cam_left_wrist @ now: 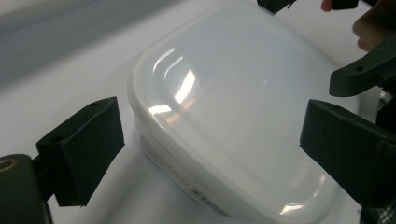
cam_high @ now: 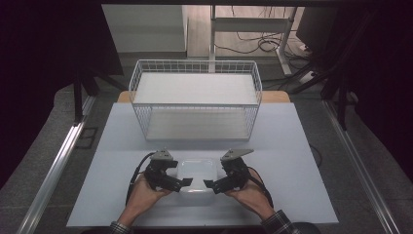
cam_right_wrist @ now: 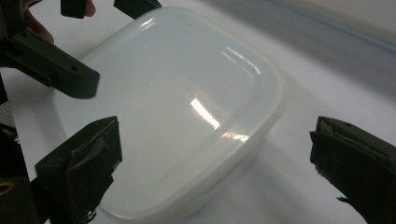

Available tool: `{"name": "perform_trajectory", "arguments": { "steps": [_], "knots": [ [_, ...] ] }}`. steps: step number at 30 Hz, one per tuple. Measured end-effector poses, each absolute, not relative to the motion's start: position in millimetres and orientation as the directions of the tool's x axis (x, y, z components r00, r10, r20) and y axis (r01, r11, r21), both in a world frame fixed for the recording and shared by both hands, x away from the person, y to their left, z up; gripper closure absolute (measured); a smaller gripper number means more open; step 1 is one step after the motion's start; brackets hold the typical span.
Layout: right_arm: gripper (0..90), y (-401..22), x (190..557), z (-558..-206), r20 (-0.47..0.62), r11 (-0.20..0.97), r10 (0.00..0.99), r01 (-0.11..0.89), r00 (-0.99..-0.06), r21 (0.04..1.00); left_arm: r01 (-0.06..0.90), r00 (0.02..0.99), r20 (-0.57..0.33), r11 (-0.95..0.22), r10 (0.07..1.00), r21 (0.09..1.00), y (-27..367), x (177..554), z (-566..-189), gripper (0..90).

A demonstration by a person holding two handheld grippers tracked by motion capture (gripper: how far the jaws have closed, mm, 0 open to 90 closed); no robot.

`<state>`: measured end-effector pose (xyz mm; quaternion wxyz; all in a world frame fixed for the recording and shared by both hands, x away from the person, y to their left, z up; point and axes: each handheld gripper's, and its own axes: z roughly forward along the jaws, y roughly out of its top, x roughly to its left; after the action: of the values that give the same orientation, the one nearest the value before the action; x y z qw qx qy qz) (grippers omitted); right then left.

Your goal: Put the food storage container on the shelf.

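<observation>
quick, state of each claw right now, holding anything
Left claw: open, holding nothing, at the lidded white container.
Right claw: open, holding nothing, at the same container.

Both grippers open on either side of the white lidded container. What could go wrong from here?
1. The container is glossy and round-cornered; the left gripper and right gripper come at it from opposite sides, so uneven closing could make it slip or twist.
2. A squeeze on the lid rim might pop it loose.
3. The wire basket stands just beyond; a low lift could catch its front wall.
</observation>
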<state>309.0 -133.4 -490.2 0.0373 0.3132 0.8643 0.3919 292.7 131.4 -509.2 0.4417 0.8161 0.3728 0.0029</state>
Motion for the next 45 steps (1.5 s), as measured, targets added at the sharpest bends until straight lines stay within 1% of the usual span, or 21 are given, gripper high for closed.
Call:
{"name": "perform_trajectory", "arguments": {
  "steps": [1,2,3,4,5,6,9,10,11,12,13,14,15,16,18,23,26,28,33,36,45],
  "knots": [
    [2.1,-133.4,309.0,-490.2,0.181,0.497,0.571,0.512,-0.801,0.701,0.606,0.722,-0.325,-0.332,0.611,0.723,131.4,292.7,-509.2,6.8],
    [4.5,-132.5,311.9,-492.7,0.239,0.478,0.566,0.551,-0.789,0.684,0.618,0.717,-0.349,-0.32,0.603,0.718,132.7,292.9,-510.7,8.5],
    [4.5,-132.5,311.9,-492.7,0.239,0.478,0.566,0.551,-0.789,0.684,0.627,0.716,-0.371,-0.311,0.591,0.714,134.0,292.5,-511.6,8.5],
    [9.3,-134.4,313.0,-493.3,0.286,0.469,0.558,0.58,-0.779,0.666,0.638,0.71,-0.386,-0.305,0.589,0.707,134.7,290.4,-511.6,12.0],
    [9.3,-134.4,313.0,-493.3,0.286,0.469,0.558,0.58,-0.779,0.666,0.638,0.71,-0.386,-0.305,0.589,0.707,134.7,290.4,-511.6,14.6],
    [10.5,-135.2,311.2,-493.4,0.325,0.47,0.549,0.607,-0.77,0.641,0.65,0.703,-0.403,-0.3,0.586,0.699,135.6,286.6,-510.1,17.9],
    [13.5,-135.9,307.2,-490.6,0.314,0.472,0.568,0.614,-0.761,0.633,0.661,0.691,-0.415,-0.285,0.591,0.694,138.1,281.6,-507.9,30.0],
    [17.3,-137.0,305.4,-488.3,0.305,0.473,0.576,0.614,-0.758,0.632,0.661,0.688,-0.415,-0.277,0.595,0.697,140.4,278.6,-506.4,30.0],
    [23.0,-139.1,303.7,-485.6,0.297,0.465,0.586,0.613,-0.754,0.639,0.66,0.683,-0.412,-0.268,0.603,0.702,143.0,275.2,-504.8,36.1],
    [33.9,-144.5,301.9,-481.2,0.296,0.436,0.607,0.621,-0.737,0.652,0.667,0.666,-0.421,-0.239,0.616,0.706,147.8,268.8,-502.1,49.3],
    [33.9,-144.5,301.9,-481.2,0.296,0.436,0.607,0.621,-0.737,0.652,0.667,0.666,-0.421,-0.239,0.616,0.706,147.8,268.8,-502.1,53.3],
    [41.4,-148.6,299.5,-478.7,0.305,0.416,0.609,0.623,-0.732,0.663,0.676,0.65,-0.437,-0.212,0.621,0.706,150.8,263.7,-501.1,56.8],
    [41.4,-148.6,299.5,-478.7,0.305,0.416,0.609,0.623,-0.732,0.663,0.676,0.65,-0.437,-0.212,0.621,0.706,150.8,263.7,-501.1,59.0],
    [48.2,-150.9,295.7,-476.0,0.313,0.398,0.617,0.63,-0.722,0.667,0.676,0.644,-0.431,-0.204,0.632,0.708,151.2,258.1,-499.1,60.8],
    [57.1,-154.3,292.0,-472.2,0.311,0.385,0.624,0.628,-0.717,0.676,0.677,0.639,-0.435,-0.196,0.634,0.709,151.5,255.9,-498.2,64.5],
    [61.8,-160.1,288.5,-470.5,0.331,0.348,0.634,0.64,-0.699,0.684,0.684,0.618,-0.458,-0.15,0.639,0.714,151.5,254.4,-496.7,70.4],
    [71.5,-164.0,287.1,-465.9,0.346,0.3,0.631,0.631,-0.694,0.716,0.675,0.598,-0.434,-0.132,0.674,0.726,152.5,254.1,-495.6,74.2],
    [75.2,-164.9,286.2,-463.5,0.348,0.288,0.627,0.622,-0.697,0.729,0.673,0.598,-0.438,-0.124,0.672,0.729,153.8,254.7,-495.8,77.0],
    [76.9,-166.1,286.4,-463.7,0.341,0.282,0.629,0.614,-0.699,0.737,0.658,0.601,-0.418,-0.124,0.681,0.743,152.4,253.4,-493.9,78.3],
    [77.7,-165.6,285.5,-462.9,0.314,0.287,0.644,0.6,-0.698,0.746,0.635,0.608,-0.38,-0.14,0.698,0.76,148.9,252.3,-491.4,78.8],
    [77.8,-163.9,289.4,-456.8,0.288,0.283,0.645,0.571,-0.708,0.771,0.601,0.616,-0.346,-0.138,0.708,0.787,149.9,255.4,-483.2,78.9]
  ]
}}
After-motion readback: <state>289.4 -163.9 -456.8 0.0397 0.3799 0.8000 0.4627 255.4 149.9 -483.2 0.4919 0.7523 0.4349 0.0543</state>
